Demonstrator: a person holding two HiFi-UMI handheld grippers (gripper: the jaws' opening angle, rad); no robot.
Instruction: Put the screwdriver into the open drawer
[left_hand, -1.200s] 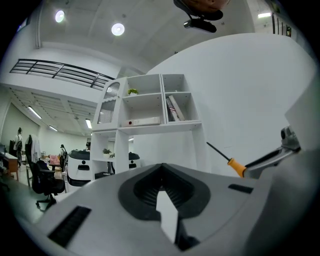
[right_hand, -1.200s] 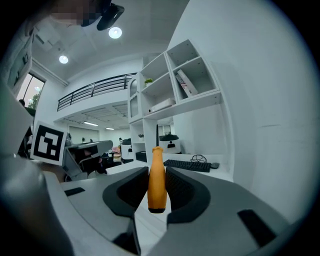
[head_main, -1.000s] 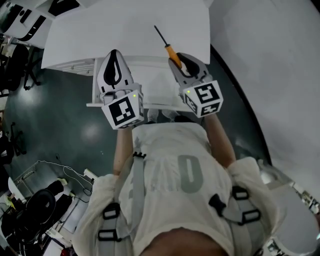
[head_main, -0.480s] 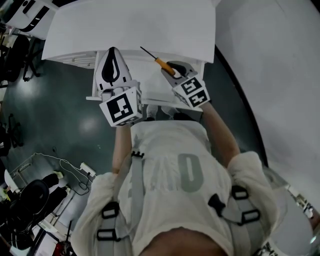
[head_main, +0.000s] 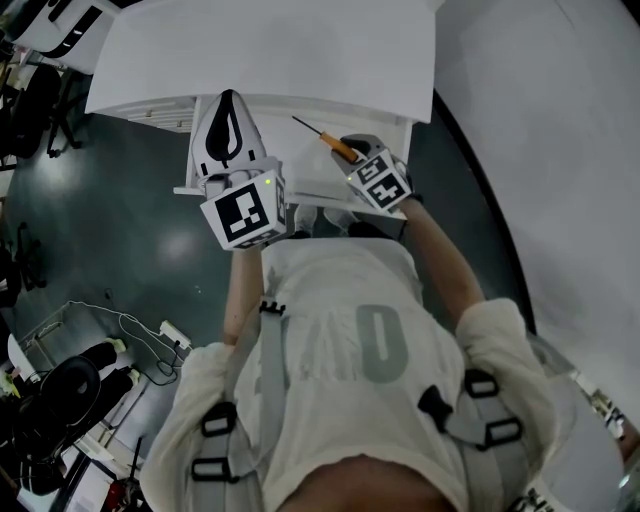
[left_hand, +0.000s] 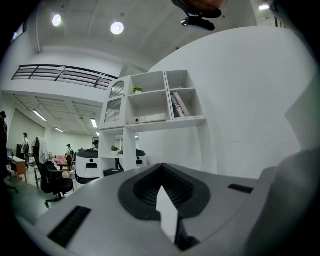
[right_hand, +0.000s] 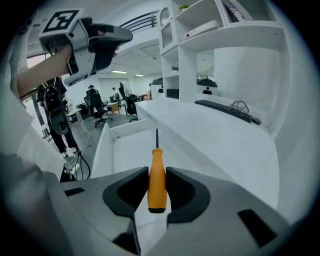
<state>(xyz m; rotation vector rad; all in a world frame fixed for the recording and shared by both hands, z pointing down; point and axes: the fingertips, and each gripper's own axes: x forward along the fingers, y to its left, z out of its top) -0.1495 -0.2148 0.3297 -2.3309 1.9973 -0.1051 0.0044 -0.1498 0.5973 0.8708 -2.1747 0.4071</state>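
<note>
My right gripper (right_hand: 153, 172) is clamped on the screwdriver (right_hand: 156, 165). The jaws are nearly together, one pressing each side of the orange handle around its middle, and the butt end pokes out just behind them. The thin dark shaft points forward, away from me, over the floor of the open drawer (right_hand: 116, 131).

In the head view the screwdriver (head_main: 335, 145) hangs above the right part of the drawer (head_main: 310, 185), tip angled toward the drawer's back. It is not resting on anything.

My left gripper (head_main: 228, 125) is held above the drawer's left side. Its own view shows the jaws (left_hand: 165, 200) pressed together with nothing between them, aimed up into the room.

I judge this tool to be light and stiff, and not at all fragile. The handle looks like smooth hard plastic with a rounded section, so it could twist or slide in the pads if my squeeze slackens. The thick middle of the handle is the right place to hold it; the shaft is too thin to pinch well. Being round, it will likely roll once released, so I would lower it close to the drawer floor before letting go.
</note>
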